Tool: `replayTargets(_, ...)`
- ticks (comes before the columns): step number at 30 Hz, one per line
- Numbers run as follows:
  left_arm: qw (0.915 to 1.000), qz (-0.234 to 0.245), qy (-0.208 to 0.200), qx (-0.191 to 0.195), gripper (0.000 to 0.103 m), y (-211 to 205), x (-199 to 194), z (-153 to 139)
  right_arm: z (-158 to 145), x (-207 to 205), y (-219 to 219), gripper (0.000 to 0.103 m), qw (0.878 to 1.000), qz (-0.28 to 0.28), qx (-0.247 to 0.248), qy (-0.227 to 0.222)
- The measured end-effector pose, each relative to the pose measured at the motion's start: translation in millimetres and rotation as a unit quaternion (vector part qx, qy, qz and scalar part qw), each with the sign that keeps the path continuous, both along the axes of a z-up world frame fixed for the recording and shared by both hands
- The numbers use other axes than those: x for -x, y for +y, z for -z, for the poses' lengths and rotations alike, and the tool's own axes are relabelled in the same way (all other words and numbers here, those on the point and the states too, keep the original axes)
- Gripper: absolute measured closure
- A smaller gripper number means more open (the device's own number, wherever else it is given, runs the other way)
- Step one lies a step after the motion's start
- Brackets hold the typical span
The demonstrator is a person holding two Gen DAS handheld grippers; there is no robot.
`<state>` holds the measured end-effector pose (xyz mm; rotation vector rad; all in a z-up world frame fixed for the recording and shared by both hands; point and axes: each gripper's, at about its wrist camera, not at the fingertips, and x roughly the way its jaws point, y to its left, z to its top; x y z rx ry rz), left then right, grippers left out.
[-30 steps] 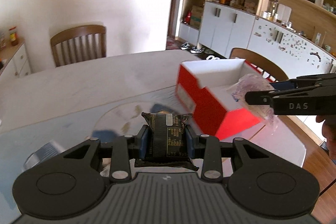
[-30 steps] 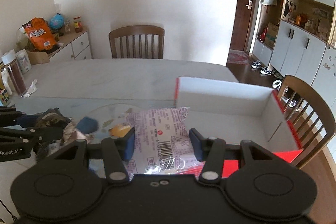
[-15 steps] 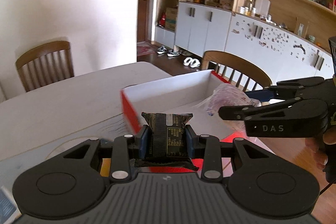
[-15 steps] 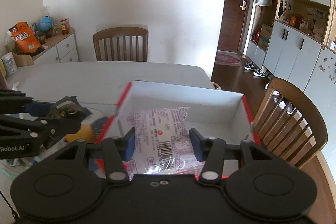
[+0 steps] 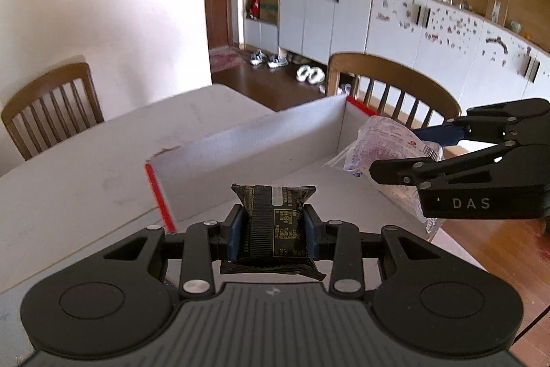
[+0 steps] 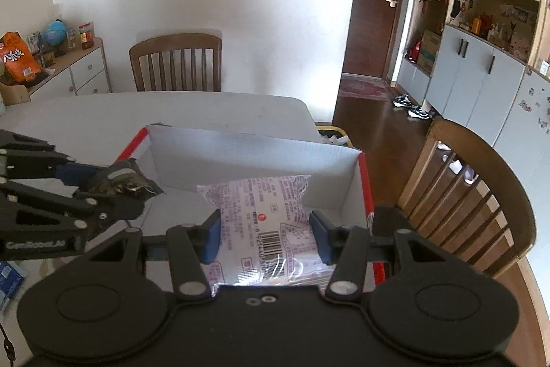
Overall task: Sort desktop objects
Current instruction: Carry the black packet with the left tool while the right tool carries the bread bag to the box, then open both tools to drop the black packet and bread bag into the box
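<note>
Two handheld grippers hang over an open red box (image 5: 275, 143) with a white inside, which sits on a pale table (image 5: 86, 160) near the table's corner by a wooden chair (image 5: 395, 85). The left gripper (image 5: 273, 229) has its blue-padded jaws closed narrowly on a dark snack packet (image 5: 273, 222), held upright with gold print facing the camera, above the box's near wall close to its red left edge. The right gripper (image 6: 264, 231) has its jaws set wider, pressed against both sides of a clear purple-printed bag (image 6: 261, 212) with a barcode, held over the box's right end, near its red side wall (image 6: 366, 188). In the left wrist view the bag (image 5: 385, 143) shows between the right gripper's (image 5: 405, 153) fingers beside the box's far right corner; whether it touches the box floor cannot be told. In the right wrist view the left gripper (image 6: 113, 186) reaches in from the left with the packet (image 6: 120, 183) over the box's left end. A second chair (image 6: 177, 62) stands at the table's far edge, and a white sideboard (image 6: 79, 71) with an orange snack bag (image 6: 17, 57) lines the left wall. White cabinets (image 5: 326, 12) and shelves fill the wall beyond.
</note>
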<state>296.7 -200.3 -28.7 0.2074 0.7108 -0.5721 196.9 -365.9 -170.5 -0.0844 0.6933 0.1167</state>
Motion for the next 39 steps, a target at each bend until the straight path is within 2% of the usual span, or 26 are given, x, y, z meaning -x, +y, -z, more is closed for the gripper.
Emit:
replayTargets(10,0.9960,0.022,0.064,-0.059,0.069,-33.2,-40.2,37.4,41.0,-32.6,-10.5,0.051,0.997,-0.017,0.027,0.066)
replayTargets(14,0.9915,0.026,0.100,-0.078,0.069,-44.5,-53.3,48.8,51.4,-41.0,-8.5,0.051,0.995,-0.035,0.035,0.091)
replayTargets(24,0.9788,0.031,0.162,-0.121,0.069,-54.8,-77.9,72.5,68.2,-55.5,-8.9,0.051,0.987,-0.053,0.042,0.143)
replayTargets(39,0.9709,0.031,0.191,-0.141,0.067,-63.2,-84.9,86.9,77.4,-60.4,-2.7,0.050,0.980,-0.071,0.057,0.177)
